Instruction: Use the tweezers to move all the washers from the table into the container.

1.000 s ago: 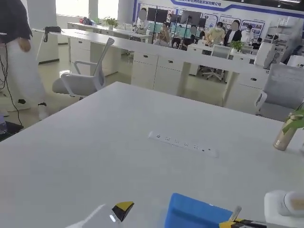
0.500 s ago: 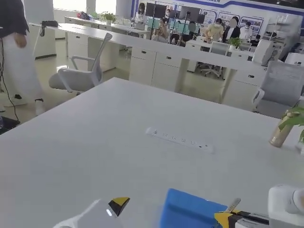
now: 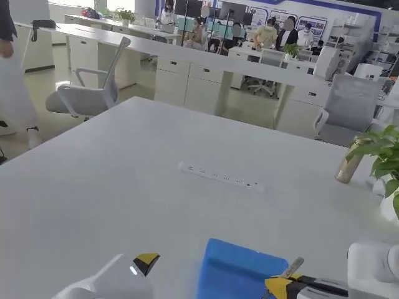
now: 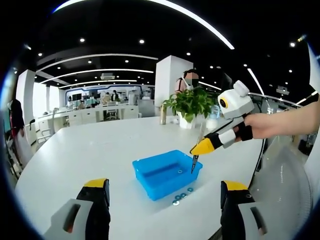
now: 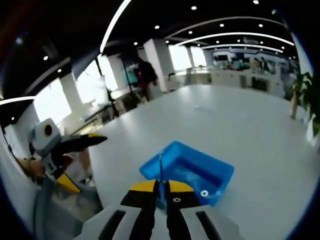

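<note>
My left tool (image 4: 164,186): released, jaws wide apart, nothing held; my right tool (image 5: 161,187): clenched on the tweezers (image 4: 194,162), whose tips point down over the blue container (image 4: 150,186). Washers (image 4: 182,194): a small cluster near the tabletop's (image 4: 90,150) near edge, just beside the container's wall; one or two appear to lie inside. My judgement: light, thin, hard, slippery; I would pinch one ring's band, one tip through its hole.

A power strip (image 3: 219,177) lies well apart from a bottle (image 3: 346,163) near a leafy plant (image 3: 381,148).
</note>
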Available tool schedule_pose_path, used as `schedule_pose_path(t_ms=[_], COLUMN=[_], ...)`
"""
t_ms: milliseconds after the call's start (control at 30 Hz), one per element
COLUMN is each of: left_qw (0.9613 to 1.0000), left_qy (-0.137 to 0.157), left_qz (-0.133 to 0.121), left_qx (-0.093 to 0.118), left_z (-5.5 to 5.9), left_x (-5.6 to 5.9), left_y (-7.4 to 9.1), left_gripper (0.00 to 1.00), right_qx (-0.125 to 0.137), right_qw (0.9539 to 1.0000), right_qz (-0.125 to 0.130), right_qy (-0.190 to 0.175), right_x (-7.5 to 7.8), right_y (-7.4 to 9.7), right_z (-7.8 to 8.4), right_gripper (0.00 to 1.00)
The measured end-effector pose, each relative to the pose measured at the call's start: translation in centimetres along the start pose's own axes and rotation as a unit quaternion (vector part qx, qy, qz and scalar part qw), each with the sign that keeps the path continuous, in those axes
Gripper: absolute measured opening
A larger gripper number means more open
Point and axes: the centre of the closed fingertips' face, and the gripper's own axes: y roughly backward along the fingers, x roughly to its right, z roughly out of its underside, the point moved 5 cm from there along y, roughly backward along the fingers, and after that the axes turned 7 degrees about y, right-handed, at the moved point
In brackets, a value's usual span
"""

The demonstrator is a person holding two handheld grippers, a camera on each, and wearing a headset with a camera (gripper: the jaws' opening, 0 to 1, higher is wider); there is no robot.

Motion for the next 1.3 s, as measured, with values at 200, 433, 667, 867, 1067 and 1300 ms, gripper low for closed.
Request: schedule_pose_path(t_ms=[200,433,667,867,1067,1300], left_qw=[1.0000,0.9999,0.9999,0.9999,0.9999,0.9999], left_qy=[-0.007,-0.004,-0.007,-0.006,-0.007,-0.005], left_qz=[0.002,-0.004,-0.007,-0.002,-0.001,-0.002], left_qx=[-0.006,-0.011,-0.008,-0.011,-0.013,-0.015], left_z=[0.1,0.2,0.1,0.2,0.3,0.4], left_x=[0.1,-0.2,-0.2,-0.1,-0.2,-0.2], left_y=[0.0,0.0,0.0,-0.1,-0.1,-0.1], left_gripper=[0.92,0.92,0.92,0.92,0.91,0.91], right_qx=[-0.024,-0.043,-0.053,-0.069,-0.070,-0.082], right_qw=[0.9997,0.9988,0.9984,0.9971,0.9972,0.9960], right_qz=[-0.001,0.009,0.020,0.025,0.021,0.019], right_qy=[-0.007,-0.021,0.001,0.017,0.014,0.030], right_x=[-0.3,0.1,0.5,0.6,0.4,-0.1], right_y=[-0.9,-2.3,-3.1,-3.2,-3.5,-3.4], right_z=[2.3,4.4,4.2,4.0,4.0,4.2], right_gripper=[0.03,0.03,0.03,0.03,0.04,0.04])
